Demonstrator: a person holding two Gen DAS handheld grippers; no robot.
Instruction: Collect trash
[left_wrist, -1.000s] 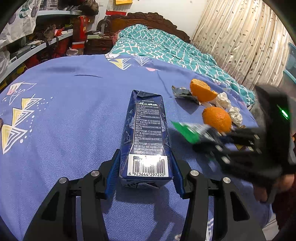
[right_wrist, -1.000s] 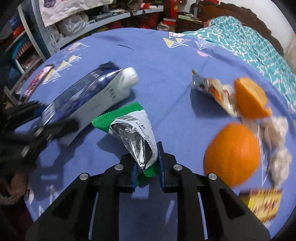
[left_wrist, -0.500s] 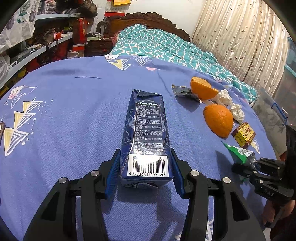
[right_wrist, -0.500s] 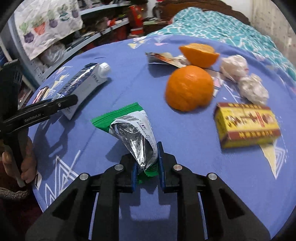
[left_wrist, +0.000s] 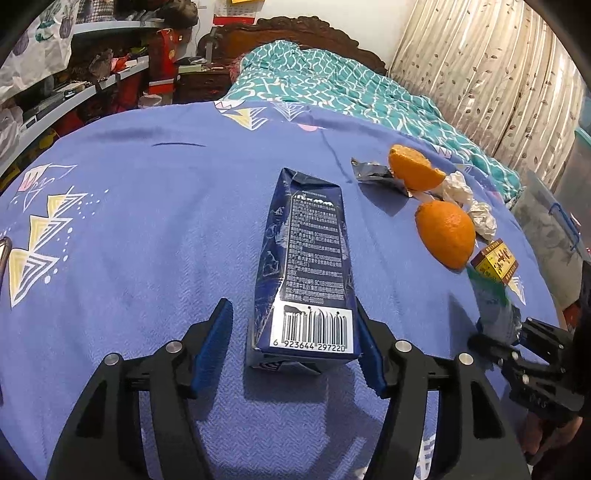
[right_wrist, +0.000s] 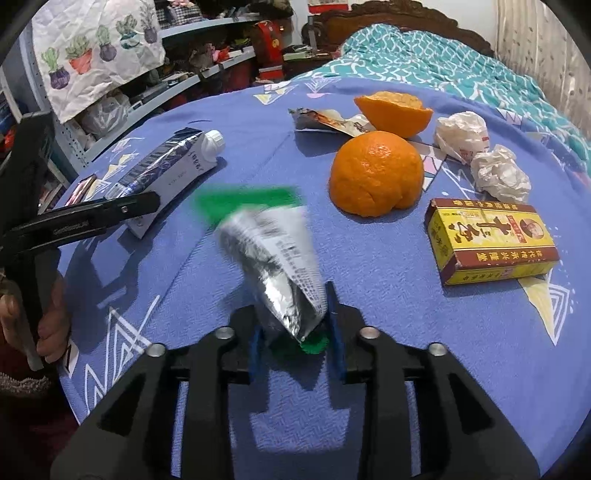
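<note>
I've just spread both tongs: my left tongs (left_wrist: 293, 349) stand apart around the blue carton (left_wrist: 308, 273) lying on the counter (left_wrist: 147, 221), while my right tongs (right_wrist: 295, 341), loosened, let the blurred green wrapper (right_wrist: 273, 254) slip, apparently to drop it together.

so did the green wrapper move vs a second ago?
Yes. In the left wrist view the green wrapper has gone from beside the carton to the table's near right edge, by the yellow box. The right tool jaws have just been opening around it.
</note>
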